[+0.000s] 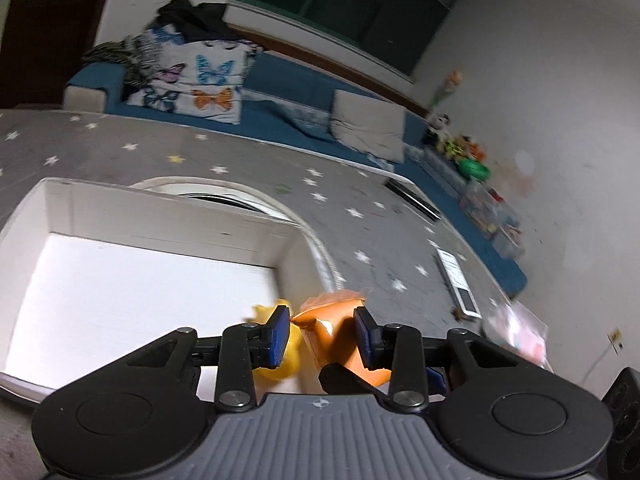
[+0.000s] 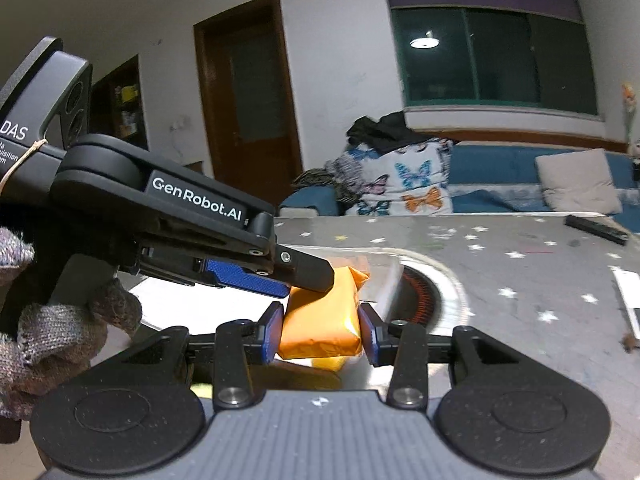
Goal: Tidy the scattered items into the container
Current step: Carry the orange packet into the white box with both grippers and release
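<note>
**Right gripper carrying an orange packet at the box, left gripper alongside**

The right gripper (image 2: 321, 334) is clamping an orange packet (image 2: 320, 320) squarely between its blue pads, both pads pressing the wrapper's sides. The left gripper (image 1: 322, 336) is standing part-open beside it: its right pad is lying against the orange packet (image 1: 340, 332), its left pad is sitting in front of a yellow packet (image 1: 280, 364), and I cannot tell whether it is truly gripping either.

The white box (image 1: 168, 216) is lying open just ahead and to the left in the left wrist view, its floor looking bare and brightly lit.

To do this step well, I judge the carrying hand should be bringing the packet fully past the box's near wall before loosening, and lowering it rather than dropping it, since the wrapper looks soft and slippery. The other gripper should be backing clear first, so the two sets of fingers are not fouling each other.

The surface is a grey cloth with white stars (image 1: 248, 160); a remote control (image 1: 458, 284) is lying on it, well apart. Behind are a blue sofa (image 2: 500, 168), a butterfly blanket (image 1: 200, 76) and a dark window (image 2: 492, 56).
</note>
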Motion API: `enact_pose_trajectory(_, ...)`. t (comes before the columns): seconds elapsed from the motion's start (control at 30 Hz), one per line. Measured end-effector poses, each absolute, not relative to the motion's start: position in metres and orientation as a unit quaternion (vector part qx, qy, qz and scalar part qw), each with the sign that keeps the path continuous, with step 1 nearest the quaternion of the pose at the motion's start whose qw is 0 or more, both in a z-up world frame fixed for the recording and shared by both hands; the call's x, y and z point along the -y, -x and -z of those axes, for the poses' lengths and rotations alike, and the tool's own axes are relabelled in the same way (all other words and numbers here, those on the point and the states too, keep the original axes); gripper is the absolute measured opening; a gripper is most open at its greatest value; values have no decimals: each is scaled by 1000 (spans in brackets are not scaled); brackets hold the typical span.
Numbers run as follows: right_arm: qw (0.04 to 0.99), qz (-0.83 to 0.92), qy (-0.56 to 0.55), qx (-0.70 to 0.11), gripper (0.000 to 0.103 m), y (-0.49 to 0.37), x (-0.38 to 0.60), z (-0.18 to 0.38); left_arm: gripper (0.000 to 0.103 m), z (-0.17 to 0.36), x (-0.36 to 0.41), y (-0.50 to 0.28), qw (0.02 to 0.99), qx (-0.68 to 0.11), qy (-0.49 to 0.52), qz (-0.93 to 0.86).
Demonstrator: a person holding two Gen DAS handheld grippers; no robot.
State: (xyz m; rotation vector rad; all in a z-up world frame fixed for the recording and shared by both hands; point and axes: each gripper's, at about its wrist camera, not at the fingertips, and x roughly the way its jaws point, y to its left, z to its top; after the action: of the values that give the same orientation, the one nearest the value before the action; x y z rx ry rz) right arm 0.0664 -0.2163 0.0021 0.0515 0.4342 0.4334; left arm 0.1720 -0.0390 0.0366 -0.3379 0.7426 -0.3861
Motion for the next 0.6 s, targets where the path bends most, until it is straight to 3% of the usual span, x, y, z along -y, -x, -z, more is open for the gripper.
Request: enact_pose_trajectory(0.6,940,-217,31,-262,40,-102,168,18,36,2,4,-199,882,-388,208,166)
